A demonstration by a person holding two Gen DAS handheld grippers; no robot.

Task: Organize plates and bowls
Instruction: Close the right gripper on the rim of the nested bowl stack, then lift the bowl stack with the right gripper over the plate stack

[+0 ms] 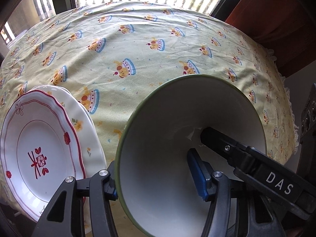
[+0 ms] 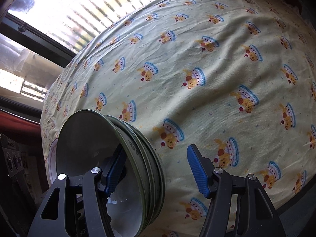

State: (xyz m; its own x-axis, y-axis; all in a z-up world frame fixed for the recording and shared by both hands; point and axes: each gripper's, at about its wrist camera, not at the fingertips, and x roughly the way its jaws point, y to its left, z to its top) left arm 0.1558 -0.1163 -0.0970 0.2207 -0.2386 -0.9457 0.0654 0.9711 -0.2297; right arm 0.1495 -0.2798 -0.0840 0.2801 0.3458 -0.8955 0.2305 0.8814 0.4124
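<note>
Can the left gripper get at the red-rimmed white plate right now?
Probably not directly: the left gripper straddles the wall of the green-rimmed white bowl. Lifted clear, the red-rimmed white plate lies uncovered just beside.

Two plates stacked: red-trimmed plate (image 1: pixel 42 148) on a yellow-flowered plate (image 1: pixel 85 126). One nest of green-rimmed bowls (image 2: pixel 110 169), at least four rims showing, exact number unclear. One patterned tablecloth (image 1: pixel 138 45); two grippers, the left gripper (image 1: pixel 158 177) and the right gripper (image 2: pixel 156 175).
</note>
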